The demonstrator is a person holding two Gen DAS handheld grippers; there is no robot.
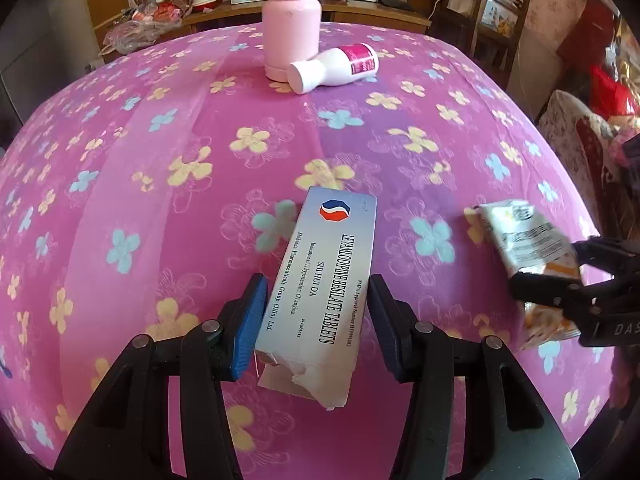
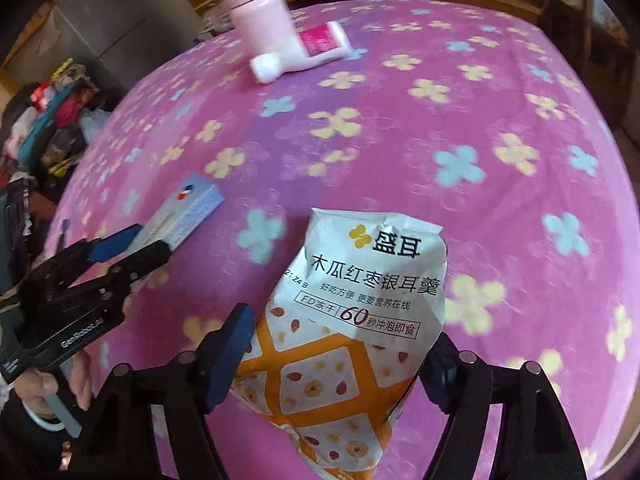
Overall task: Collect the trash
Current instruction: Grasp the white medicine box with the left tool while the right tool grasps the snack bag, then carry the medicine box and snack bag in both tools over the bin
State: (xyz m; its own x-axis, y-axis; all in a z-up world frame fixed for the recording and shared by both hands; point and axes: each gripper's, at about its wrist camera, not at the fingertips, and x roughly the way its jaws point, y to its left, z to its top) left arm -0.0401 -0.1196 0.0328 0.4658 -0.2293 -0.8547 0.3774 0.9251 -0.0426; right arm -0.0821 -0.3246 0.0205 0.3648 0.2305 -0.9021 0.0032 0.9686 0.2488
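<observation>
My left gripper (image 1: 316,292) is shut on a silver-blue tablet box (image 1: 332,260), its blue pads pressing both long sides and the torn end pointing toward the camera. The right wrist view shows that gripper (image 2: 150,240) and box (image 2: 192,204) at the left, with a hand (image 2: 60,392) on the handle. My right gripper (image 2: 340,344) is shut on a white and orange snack pouch (image 2: 360,280), one finger against each side. In the left wrist view the pouch (image 1: 520,232) sticks out of the right gripper (image 1: 546,266) at the right edge.
A pink floral cloth covers the table (image 1: 160,160). At its far side stands a pink flask (image 1: 291,28), with a white bottle (image 1: 336,66) with a magenta label lying beside it. A wooden chair (image 1: 492,12) and a cluttered sideboard stand behind.
</observation>
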